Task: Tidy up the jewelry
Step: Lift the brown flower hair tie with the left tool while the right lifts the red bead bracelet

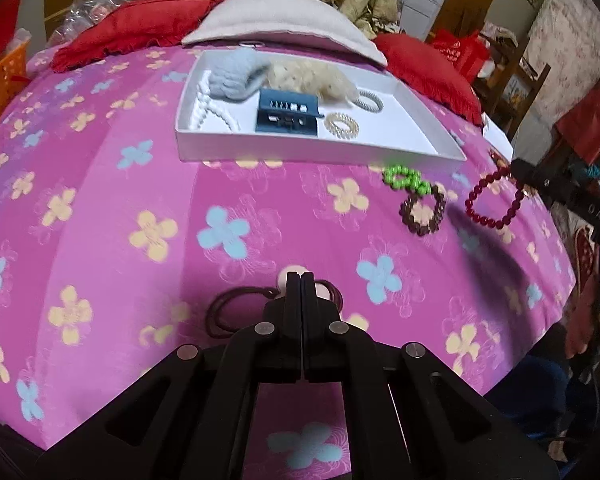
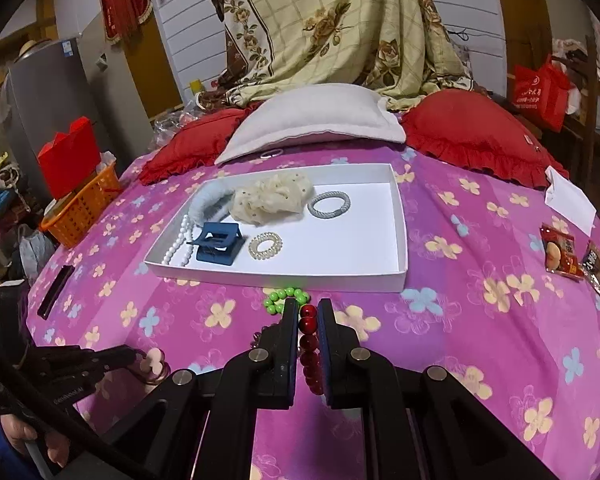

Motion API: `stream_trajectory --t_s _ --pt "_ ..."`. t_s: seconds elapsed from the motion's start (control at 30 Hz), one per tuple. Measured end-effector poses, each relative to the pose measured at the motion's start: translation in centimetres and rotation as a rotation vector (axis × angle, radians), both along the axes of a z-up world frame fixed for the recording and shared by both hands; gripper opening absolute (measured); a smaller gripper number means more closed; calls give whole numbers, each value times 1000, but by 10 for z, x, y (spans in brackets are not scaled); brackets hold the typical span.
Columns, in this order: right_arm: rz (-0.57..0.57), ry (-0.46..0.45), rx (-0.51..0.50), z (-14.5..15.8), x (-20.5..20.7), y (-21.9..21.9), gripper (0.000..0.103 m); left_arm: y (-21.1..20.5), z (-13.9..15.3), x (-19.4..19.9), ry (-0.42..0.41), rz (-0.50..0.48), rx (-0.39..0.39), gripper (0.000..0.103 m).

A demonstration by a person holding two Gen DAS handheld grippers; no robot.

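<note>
The right gripper (image 2: 309,316) pinches the dark red bead bracelet (image 2: 310,344) between its pads, the strand hanging down between the fingers just short of the white tray (image 2: 396,276). The left gripper (image 1: 301,280) has its jaws pressed together over a dark hair tie with a pale pink bobble (image 1: 236,304); the cord seems caught at the tips, though the fingers hide the contact. The sorting looks roughly half done: the tray already holds a white pearl necklace (image 2: 178,246), a blue claw clip (image 2: 218,246), a clear coil tie (image 2: 265,245), a grey hair band (image 2: 328,204), a cream scrunchie (image 2: 272,196) and a pale blue fluffy band (image 2: 210,202). Still out on the bedspread are the green bead bracelet (image 1: 406,180) and the brown bead bracelet (image 1: 422,212), which touch each other near the tray's front corner, plus the two pieces in the grippers. The surface is a bed under a pink flowered sheet (image 2: 480,320), soft and slightly creased. At its head lie a white pillow (image 2: 316,120) and red cushions (image 2: 472,132), with a draped floral blanket (image 2: 340,24) behind, an orange basket (image 2: 80,208) to one side and snack packets (image 2: 562,256) on the other.
</note>
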State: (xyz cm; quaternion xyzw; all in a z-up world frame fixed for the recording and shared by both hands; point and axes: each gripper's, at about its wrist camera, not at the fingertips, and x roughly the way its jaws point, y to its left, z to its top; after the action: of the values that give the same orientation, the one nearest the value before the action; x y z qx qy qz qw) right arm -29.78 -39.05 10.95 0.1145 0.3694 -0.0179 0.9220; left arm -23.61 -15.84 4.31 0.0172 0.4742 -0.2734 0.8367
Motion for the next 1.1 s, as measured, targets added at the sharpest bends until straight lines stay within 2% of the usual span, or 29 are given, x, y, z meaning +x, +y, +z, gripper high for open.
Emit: stream_trajectory --t_s 0.07,0.13,0.2,0.23,0.33,0.43,0.5,0.53,0.57,0.6,0.67,0.7,0.73,0.8,0.97,1.03,1.07,1.1 --pt "6 6 7 -2 1 2 9 2 1 0 -6 -3 -17 1" --pt "10 15 6 -6 1 4 9 -3 -2 2 0 -15 -8 15" --pt "11 23 12 -10 1 5 9 -10 -4 0 -14 -43 0 61" --pt "8 24 16 -11 0 4 9 -14 -5 -1 -37 -57 8 64" --pt "0 22 28 -10 -2 1 9 -33 -12 -1 -79 -100 77 65" --pt "-7 18 32 -8 -3 -3 9 -46 -27 1 -55 -147 143 65" --pt "-8 20 30 -9 -3 -5 9 -49 -30 -5 -100 -156 185 62" --pt "-8 25 29 -10 -2 -5 9 -50 -30 -8 -115 -160 189 55" --pt "-6 32 30 -12 -1 -5 9 -48 -27 -9 -110 -152 174 30" --pt "-1 45 34 -16 0 -6 9 -47 -27 -7 -98 -149 173 25" --pt "-1 78 38 -25 2 -7 10 -38 -24 0 -59 -127 127 23" --pt "-4 96 36 -29 2 -9 17 -35 -24 2 -47 -115 113 23" --pt "-5 118 35 -37 2 -10 38 -33 -24 3 -39 -109 105 22" --pt "-15 121 30 -45 -1 -11 60 -28 -24 5 -27 -95 89 22" --pt "-45 178 -10 -69 3 -17 59 -28 -24 0 -26 -84 81 22" --pt "-62 197 -10 -78 5 -20 40 -28 -25 1 -21 -80 80 22" --pt "-60 192 -29 -78 5 -19 36 -28 -24 0 -13 -76 76 22" --pt "-56 193 -55 -78 5 -16 27 -27 -24 0 -10 -75 72 19"
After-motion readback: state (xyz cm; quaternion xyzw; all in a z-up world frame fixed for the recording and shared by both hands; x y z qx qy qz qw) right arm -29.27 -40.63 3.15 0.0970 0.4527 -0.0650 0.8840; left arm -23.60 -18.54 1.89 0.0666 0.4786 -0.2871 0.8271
